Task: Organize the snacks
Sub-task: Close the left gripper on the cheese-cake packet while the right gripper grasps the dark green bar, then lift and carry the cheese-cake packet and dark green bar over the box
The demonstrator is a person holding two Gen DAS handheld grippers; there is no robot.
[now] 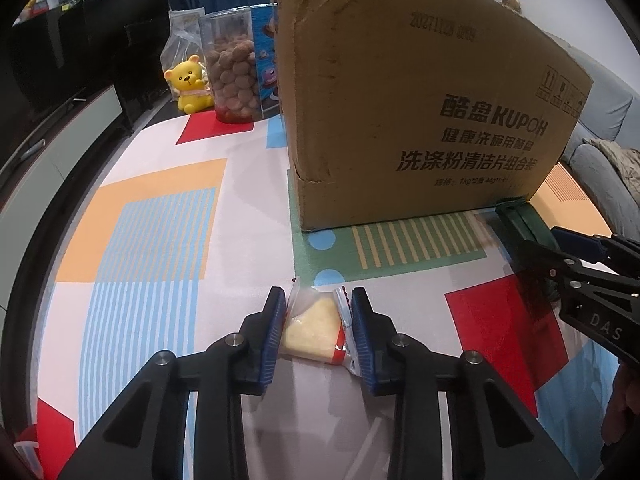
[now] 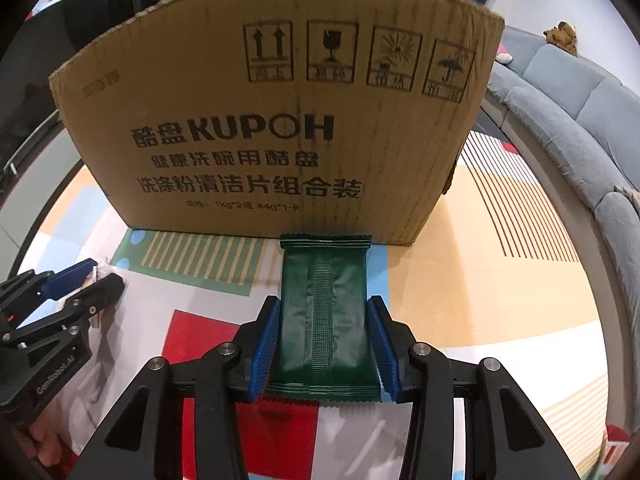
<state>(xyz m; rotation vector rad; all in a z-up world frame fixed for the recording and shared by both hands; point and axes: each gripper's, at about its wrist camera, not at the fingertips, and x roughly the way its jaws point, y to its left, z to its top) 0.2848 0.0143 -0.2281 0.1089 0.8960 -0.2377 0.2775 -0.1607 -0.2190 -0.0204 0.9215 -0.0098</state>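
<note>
Two snacks pinched at once: we've got the left gripper (image 1: 316,328) clamping a cake pack (image 1: 312,330) and the right gripper (image 2: 323,346) squeezing a green pouch (image 2: 325,316), probably so both go into the box (image 2: 280,120) together.

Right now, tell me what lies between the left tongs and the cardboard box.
Only bare patterned tablecloth between the left tongs and cardboard box, seen in the left wrist view.

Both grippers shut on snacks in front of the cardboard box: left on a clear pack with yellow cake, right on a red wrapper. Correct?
Not quite. The right gripper holds a dark green wrapper, not red, as the right wrist view shows. The left gripper does grip the clear cake pack before the cardboard box.
</note>
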